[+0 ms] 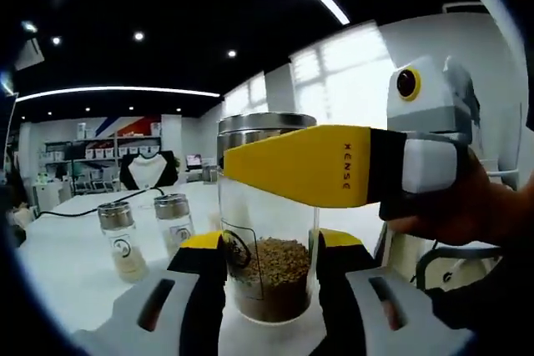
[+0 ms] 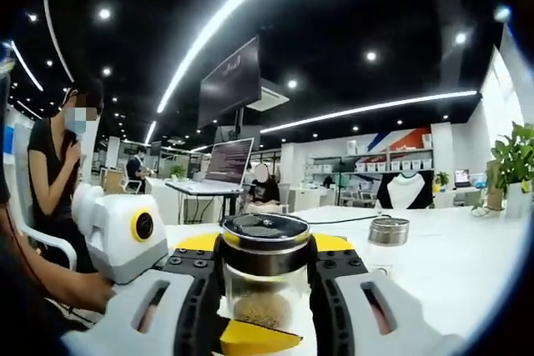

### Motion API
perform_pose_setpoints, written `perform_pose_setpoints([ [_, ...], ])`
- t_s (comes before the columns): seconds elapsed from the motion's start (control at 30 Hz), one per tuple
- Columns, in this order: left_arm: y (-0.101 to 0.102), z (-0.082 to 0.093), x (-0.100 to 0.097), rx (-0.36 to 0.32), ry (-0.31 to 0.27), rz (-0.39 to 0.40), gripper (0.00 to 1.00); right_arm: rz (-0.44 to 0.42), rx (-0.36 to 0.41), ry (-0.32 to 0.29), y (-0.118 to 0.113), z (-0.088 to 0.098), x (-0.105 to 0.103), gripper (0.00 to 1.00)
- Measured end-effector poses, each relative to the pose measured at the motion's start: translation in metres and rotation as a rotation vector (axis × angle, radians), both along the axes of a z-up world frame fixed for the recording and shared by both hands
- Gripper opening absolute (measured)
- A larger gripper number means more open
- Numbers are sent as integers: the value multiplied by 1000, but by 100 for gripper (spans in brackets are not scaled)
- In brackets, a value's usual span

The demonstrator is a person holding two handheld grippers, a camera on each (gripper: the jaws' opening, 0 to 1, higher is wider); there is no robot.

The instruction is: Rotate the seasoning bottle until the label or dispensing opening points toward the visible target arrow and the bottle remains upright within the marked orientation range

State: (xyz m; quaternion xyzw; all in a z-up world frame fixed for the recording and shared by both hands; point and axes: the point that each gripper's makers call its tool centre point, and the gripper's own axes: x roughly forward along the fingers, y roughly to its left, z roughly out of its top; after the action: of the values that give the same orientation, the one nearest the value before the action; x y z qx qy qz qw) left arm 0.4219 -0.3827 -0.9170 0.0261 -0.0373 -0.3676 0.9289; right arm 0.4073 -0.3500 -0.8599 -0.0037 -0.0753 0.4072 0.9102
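Note:
A glass seasoning bottle [image 1: 269, 277] with brown granules and a metal lid [image 1: 265, 125] stands upright on the white table [image 1: 67, 273]. My left gripper [image 1: 269, 243] is shut on its lower body, with a black pad pressed against each side. One yellow finger [image 1: 309, 164] of my right gripper crosses the front of the bottle's upper part. In the right gripper view, my right gripper [image 2: 267, 248] is shut on the bottle [image 2: 265, 289] just under its lid [image 2: 265, 229]. The left gripper's white body [image 2: 125, 239] sits to the left, held by a hand.
Two small shakers [image 1: 123, 239] [image 1: 173, 218] stand on the table to the left of the bottle, and one shaker [image 2: 388, 235] is at the right. A black cable [image 1: 92, 206] runs across the table. A person [image 2: 58, 164] stands at the left, and a plant [image 2: 513, 160] is far right.

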Motion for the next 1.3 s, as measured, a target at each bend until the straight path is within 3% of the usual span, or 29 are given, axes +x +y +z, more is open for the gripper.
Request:
perform_pose_setpoints([
  [0.13, -1, -1, 2, -36, 16, 40, 44, -54, -7, -7, 0, -1, 2, 38],
  [0.4, 5, 5, 2, 26, -80, 194, 44, -129, 37, -30, -2, 4, 1, 38],
  [0.5, 3, 2, 3, 9, -61, 166, 44, -145, 33, -27, -4, 3, 1, 38],
  [0.67, 3, -2, 6, 53, -81, 148, 44, -123, 46, 12, -9, -2, 6, 38],
  [0.83, -1, -1, 4, 19, -72, 54, 44, -90, 51, 19, -11, -2, 6, 38],
  [1.3, -7, -4, -9, -10, -11, -178, 43, 103, 31, -25, -8, -1, -5, 37],
])
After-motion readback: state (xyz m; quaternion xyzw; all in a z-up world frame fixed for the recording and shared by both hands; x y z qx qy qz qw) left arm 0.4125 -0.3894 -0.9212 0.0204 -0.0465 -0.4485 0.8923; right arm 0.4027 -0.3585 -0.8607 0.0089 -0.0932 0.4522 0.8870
